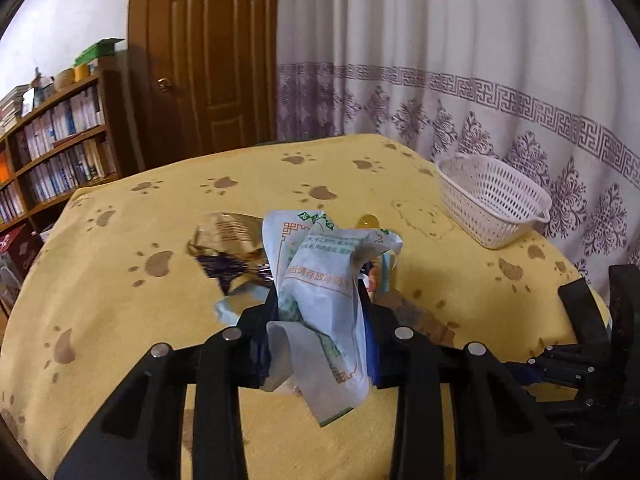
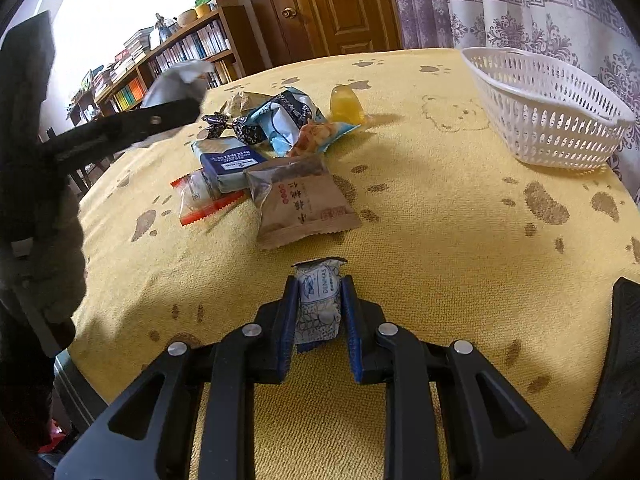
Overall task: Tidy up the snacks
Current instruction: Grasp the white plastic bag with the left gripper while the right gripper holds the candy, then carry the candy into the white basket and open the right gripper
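Bare yellow tablecloth (image 2: 440, 240) is seen between the snack pile (image 2: 264, 152) and white basket (image 2: 544, 108) at the far right edge. A small packet (image 2: 318, 300), long axis pointing forward, is clamped by the right gripper (image 2: 319, 312). A crumpled white wrapper (image 1: 320, 292) is clamped by the left gripper (image 1: 320, 312).

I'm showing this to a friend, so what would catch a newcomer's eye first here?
Each gripper is clamped on a snack: the left gripper on a crumpled white packet, the right gripper on a small pale packet. A snack pile lies mid-table; the white basket sits far right.
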A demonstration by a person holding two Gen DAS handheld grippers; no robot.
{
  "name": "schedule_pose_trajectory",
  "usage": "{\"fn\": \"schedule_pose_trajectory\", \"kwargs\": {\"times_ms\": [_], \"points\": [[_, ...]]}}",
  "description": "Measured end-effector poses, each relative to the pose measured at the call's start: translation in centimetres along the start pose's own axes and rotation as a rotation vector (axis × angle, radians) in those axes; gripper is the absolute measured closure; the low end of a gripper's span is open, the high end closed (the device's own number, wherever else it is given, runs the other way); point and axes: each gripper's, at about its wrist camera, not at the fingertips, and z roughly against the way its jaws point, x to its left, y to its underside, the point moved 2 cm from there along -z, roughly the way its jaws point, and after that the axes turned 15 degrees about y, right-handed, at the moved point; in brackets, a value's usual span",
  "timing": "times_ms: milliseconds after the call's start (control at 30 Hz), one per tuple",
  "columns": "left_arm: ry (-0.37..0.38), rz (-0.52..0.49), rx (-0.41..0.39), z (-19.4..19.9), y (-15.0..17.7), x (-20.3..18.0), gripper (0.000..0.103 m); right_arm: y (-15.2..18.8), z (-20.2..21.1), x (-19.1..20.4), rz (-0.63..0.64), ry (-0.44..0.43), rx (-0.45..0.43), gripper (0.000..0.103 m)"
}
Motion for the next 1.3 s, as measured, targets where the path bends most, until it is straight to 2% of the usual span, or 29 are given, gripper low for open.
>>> {"fn": "schedule_pose_trajectory", "kwargs": {"times_ms": [367,533,700,967,1033,1100,1300], "points": [[-0.028,0.039,-0.010,1.2,0.5,0.7,0.068,-1.0,1.7,-0.8,-0.056,-0.034,-0.037,0.082],[-0.020,0.017,-0.016,1.2,0.3,-0.1,0.068,-3.5,3.8,-2.9,-0.092,0.014,-0.119,0.082],[-0.010,0.005,-0.018,1.2,0.0,-0.9,0.068,-7.1,4.5,-7.3,-0.167,0.127,-0.191,0.082],[0.001,-0.013,-0.005,0.5,-0.3,-1.8,0.068,-11.8,2.7,-14.3,-0.314,0.214,-0.219,0.082],[0.004,-0.021,-0.001,0.3,-0.4,-2.2,0.068,-12.4,1.7,-15.5,-0.337,0.235,-0.213,0.079],[0.006,-0.027,0.002,0.0,-0.6,-2.4,0.068,-12.6,0.8,-16.9,-0.382,0.247,-0.201,0.063],[0.020,-0.053,0.019,-1.3,-1.5,-3.5,0.068,-10.7,1.7,-18.1,-0.418,0.245,-0.224,0.063]]}}
